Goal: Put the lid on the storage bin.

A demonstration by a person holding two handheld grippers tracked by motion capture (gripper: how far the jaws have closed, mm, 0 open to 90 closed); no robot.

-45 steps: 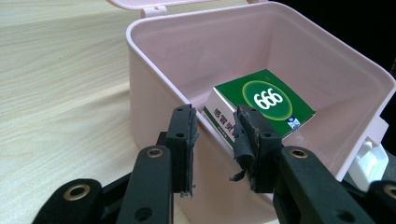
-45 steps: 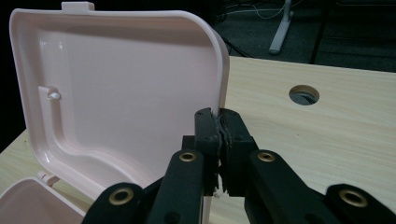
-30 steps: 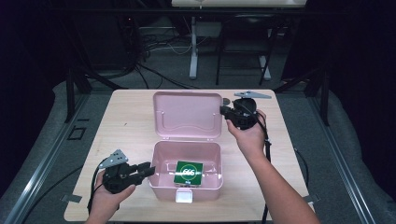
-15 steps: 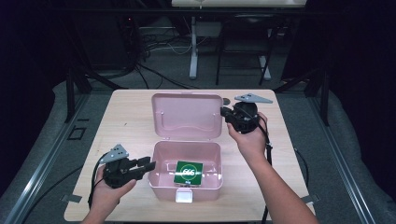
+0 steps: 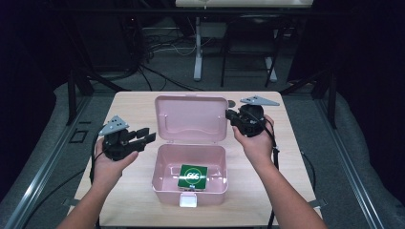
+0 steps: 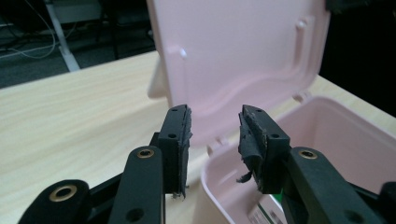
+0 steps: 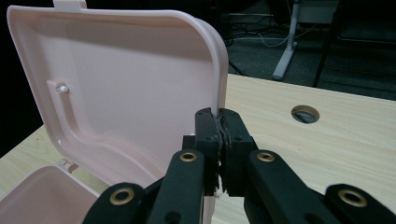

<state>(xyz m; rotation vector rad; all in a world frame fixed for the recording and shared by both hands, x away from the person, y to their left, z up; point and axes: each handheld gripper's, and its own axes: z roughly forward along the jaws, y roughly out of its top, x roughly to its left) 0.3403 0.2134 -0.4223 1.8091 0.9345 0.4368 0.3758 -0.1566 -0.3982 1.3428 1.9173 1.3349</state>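
A pink plastic box [image 5: 162, 167] stands open in the middle of the table, its lid [image 5: 191, 119] upright behind it. Inside lies a green packet [image 5: 192, 176] with a white round mark. My right gripper [image 5: 229, 116] is shut on the lid's right edge [image 7: 215, 93], with the rim pinched between its pads. My left gripper [image 5: 148, 135] hovers left of the box, pointing right at it. Its jaws have just been opening and hold nothing. In the left gripper view the lid [image 6: 243, 51] and the box's rim [image 6: 336, 135] lie beyond the left gripper [image 6: 215, 126].
The light wooden table [image 5: 133, 105] has a round cable hole [image 5: 231, 102] near the right gripper. A white latch tab [image 5: 188, 200] sticks out at the box's front. Dark floor, cables and table legs lie beyond the far edge.
My left gripper has lifted away from the box's lower left wall and moved farther up the table, its jaws spreading wider. The right gripper and the lid have stayed put.
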